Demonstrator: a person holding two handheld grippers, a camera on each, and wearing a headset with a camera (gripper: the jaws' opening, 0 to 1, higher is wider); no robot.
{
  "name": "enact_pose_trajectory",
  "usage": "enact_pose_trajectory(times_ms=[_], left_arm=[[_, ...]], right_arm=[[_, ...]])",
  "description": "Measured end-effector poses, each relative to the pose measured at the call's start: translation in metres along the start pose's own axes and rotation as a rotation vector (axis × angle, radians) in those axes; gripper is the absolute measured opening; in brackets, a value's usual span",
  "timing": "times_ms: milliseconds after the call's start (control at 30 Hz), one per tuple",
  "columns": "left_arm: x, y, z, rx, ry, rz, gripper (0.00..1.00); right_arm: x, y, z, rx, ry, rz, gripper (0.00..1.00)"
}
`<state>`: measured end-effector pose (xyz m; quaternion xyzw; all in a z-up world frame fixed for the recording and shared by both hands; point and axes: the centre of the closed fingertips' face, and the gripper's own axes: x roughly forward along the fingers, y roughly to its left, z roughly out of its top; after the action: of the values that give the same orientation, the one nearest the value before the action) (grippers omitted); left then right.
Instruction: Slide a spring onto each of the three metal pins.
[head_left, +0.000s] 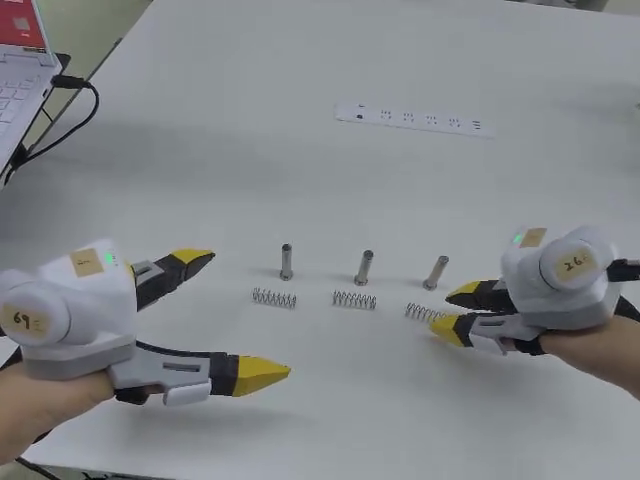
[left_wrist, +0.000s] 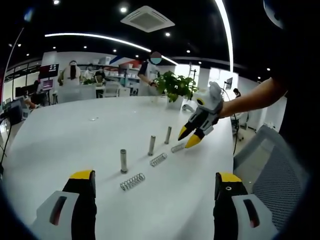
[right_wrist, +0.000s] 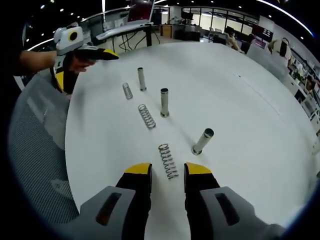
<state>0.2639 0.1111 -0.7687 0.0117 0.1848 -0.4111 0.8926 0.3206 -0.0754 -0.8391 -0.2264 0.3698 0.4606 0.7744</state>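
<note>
Three metal pins stand upright in a row on the white table: left pin (head_left: 286, 261), middle pin (head_left: 364, 267), right pin (head_left: 436, 272). In front of each lies a spring: left spring (head_left: 274, 298), middle spring (head_left: 354, 300), right spring (head_left: 423, 313). My left gripper (head_left: 232, 315) is wide open at the near left, well short of the left spring (left_wrist: 132, 181). My right gripper (head_left: 450, 310) is open but narrow, its yellow tips just at the near end of the right spring (right_wrist: 168, 161), with the right pin (right_wrist: 202, 141) beside it.
A white power strip (head_left: 414, 118) lies farther back on the table. A laptop (head_left: 20, 75) with a black cable (head_left: 70, 120) sits at the far left edge. People, desks and a potted plant (left_wrist: 175, 86) stand beyond the table.
</note>
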Motion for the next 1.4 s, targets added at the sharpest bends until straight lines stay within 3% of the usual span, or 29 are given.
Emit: enact_pose_trajectory(times_ms=[833, 1400], left_arm=[[-0.005, 0.002, -0.004, -0.008, 0.004, 0.015, 0.96], [-0.002, -0.004, 0.001, 0.001, -0.002, -0.001, 0.96]], right_arm=[[0.015, 0.006, -0.009, -0.079, 0.095, 0.036, 0.1], [0.002, 0.009, 0.001, -0.101, 0.068, 0.033, 0.08]])
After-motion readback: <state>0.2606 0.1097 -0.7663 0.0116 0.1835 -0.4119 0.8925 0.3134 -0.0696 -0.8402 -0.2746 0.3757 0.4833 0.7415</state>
